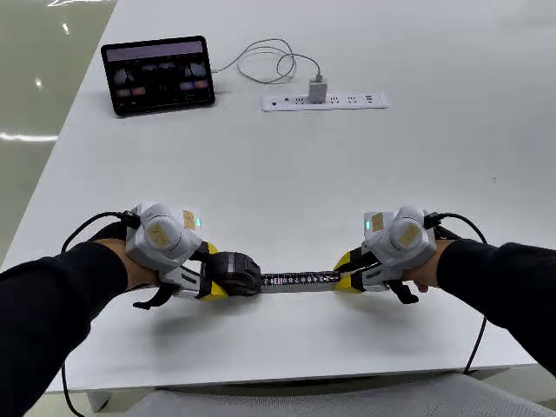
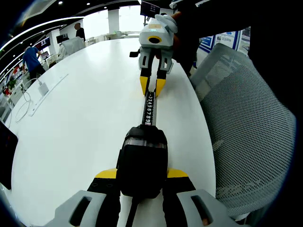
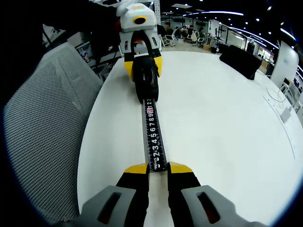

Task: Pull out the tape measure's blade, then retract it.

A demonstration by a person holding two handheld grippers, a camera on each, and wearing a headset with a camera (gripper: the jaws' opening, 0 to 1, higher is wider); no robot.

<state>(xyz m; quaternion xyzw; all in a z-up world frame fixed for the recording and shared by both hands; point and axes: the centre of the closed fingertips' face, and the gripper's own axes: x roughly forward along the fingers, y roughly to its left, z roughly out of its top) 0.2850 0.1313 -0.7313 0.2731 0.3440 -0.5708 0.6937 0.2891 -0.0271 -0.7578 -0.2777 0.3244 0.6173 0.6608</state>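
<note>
Clamping one tape measure [image 3: 146, 78]: left hand-held gripper [image 2: 142, 174] | pinching blade [image 3: 154, 137]: right hand-held gripper [image 3: 152, 168]

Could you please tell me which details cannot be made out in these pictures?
1. Hook at the tip of the blade: right gripper view, hidden between the jaws of the right gripper.
2. Sides of the tape measure: left gripper view, covered by the left gripper.
3. Screen contents of the tablet: head view, too small.
4. Numbers on the blade: head view, too small and blurred.
</note>
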